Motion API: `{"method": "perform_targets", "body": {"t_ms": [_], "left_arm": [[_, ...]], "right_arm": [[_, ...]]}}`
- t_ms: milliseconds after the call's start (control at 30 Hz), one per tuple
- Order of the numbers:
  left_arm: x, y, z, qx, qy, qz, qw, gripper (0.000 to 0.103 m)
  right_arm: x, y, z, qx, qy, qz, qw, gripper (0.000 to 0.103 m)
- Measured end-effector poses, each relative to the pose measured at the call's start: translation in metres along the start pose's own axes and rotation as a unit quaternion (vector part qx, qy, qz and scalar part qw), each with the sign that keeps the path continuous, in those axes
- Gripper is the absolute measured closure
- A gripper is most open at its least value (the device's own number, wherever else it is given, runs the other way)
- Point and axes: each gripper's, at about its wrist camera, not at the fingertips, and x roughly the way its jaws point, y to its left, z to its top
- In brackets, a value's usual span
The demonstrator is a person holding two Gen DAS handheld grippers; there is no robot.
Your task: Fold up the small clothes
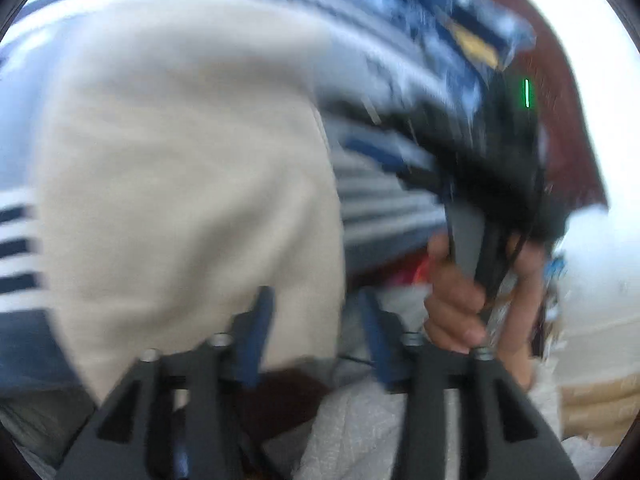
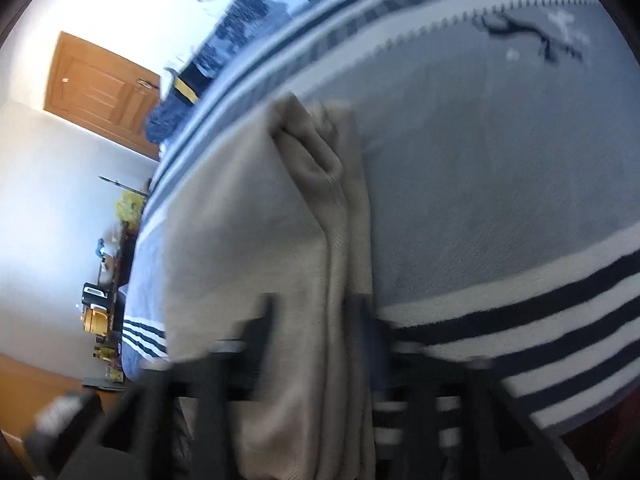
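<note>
While a beige garment lies bunched on a grey striped blanket, its folded edge runs between the right gripper fingers, apparently pinched, and the left gripper gapes empty beside it, so keeping edges aligned looks key.

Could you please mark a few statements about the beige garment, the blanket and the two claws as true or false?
1. The beige garment lies on a grey blanket with dark and white stripes. True.
2. The left claw is clamped shut on the garment. False: its fingers stand apart, with nothing gripped between them.
3. A bare hand holds the handle of the right claw. True.
4. The garment is bright red. False: it is beige.
5. A wooden door shows in the right wrist view. True.
</note>
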Motion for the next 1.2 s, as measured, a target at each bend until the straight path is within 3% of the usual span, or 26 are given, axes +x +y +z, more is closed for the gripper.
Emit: {"method": "perform_targets", "body": {"t_ms": [67,200,367,433,467,533,600,633,667,733,800,833,867,900,967,1033,1133,1200], "left_arm": [[-0.027,0.021,0.012,-0.013,-0.038,0.038,0.9985,0.048],[-0.054,0.079,0.054,-0.058,-0.081,0.127,0.9869,0.048],[-0.04,0.141,0.103,-0.119,-0.085,0.148,0.9781,0.048],[-0.029,0.148,0.117,-0.135,-0.081,0.129,0.979,0.048],[-0.028,0.153,0.121,-0.146,-0.081,0.117,0.9791,0.048],[-0.022,0.154,0.126,-0.151,-0.087,0.089,0.9807,0.048],[-0.014,0.152,0.131,-0.138,-0.087,0.096,0.9819,0.046],[-0.008,0.152,0.132,-0.136,-0.084,0.098,0.9824,0.04],[-0.004,0.153,0.132,-0.137,-0.081,0.099,0.9823,0.034],[-0.006,0.159,0.131,-0.15,-0.079,0.091,0.9813,0.034],[-0.012,0.162,0.129,-0.159,-0.081,0.077,0.981,0.034],[-0.018,0.163,0.127,-0.16,-0.088,0.073,0.9804,0.034],[-0.023,0.164,0.125,-0.161,-0.097,0.068,0.9797,0.034],[-0.027,0.165,0.123,-0.164,-0.102,0.063,0.9792,0.034],[-0.027,0.17,0.125,-0.173,-0.102,0.051,0.9782,0.034],[-0.02,0.174,0.129,-0.184,-0.09,0.048,0.9776,0.034],[-0.002,0.178,0.135,-0.199,-0.075,0.018,0.9769,0.034],[0.005,0.18,0.137,-0.212,-0.07,0.004,0.9748,0.032]], "right_arm": [[-0.012,0.011,0.002,-0.024,-0.014,0.003,1.0,0.035],[-0.022,0.038,0.022,-0.048,-0.017,-0.004,0.999,0.035],[0.015,0.047,0.072,-0.054,0.015,-0.054,0.997,0.036],[0.035,0.037,0.083,-0.058,0.025,-0.056,0.996,0.062],[0.04,0.033,0.086,-0.055,0.03,-0.052,0.997,0.094],[0.042,0.027,0.085,-0.047,0.019,-0.04,0.998,0.095],[0.031,0.026,0.082,-0.049,-0.01,-0.051,0.997,0.098],[0.03,0.025,0.082,-0.047,-0.015,-0.051,0.997,0.099],[0.033,0.022,0.083,-0.042,-0.018,-0.057,0.997,0.099],[0.055,0.015,0.085,-0.044,0.006,-0.087,0.995,0.099],[0.062,0.012,0.085,-0.043,0.009,-0.089,0.995,0.097],[0.057,0.013,0.085,-0.038,0.008,-0.081,0.996,0.091],[0.047,0.012,0.084,-0.029,0.003,-0.067,0.997,0.078],[0.032,0.009,0.08,-0.017,-0.01,-0.035,0.999,0.053],[0.01,0.003,0.074,-0.012,-0.035,-0.002,0.999,0.02],[0.003,-0.006,0.072,0.001,-0.036,0.011,0.999,0.016],[0.02,-0.036,0.066,0.059,-0.002,0.062,0.996,0.016],[0.037,-0.043,0.063,0.071,0.025,0.053,0.996,0.019]]}}
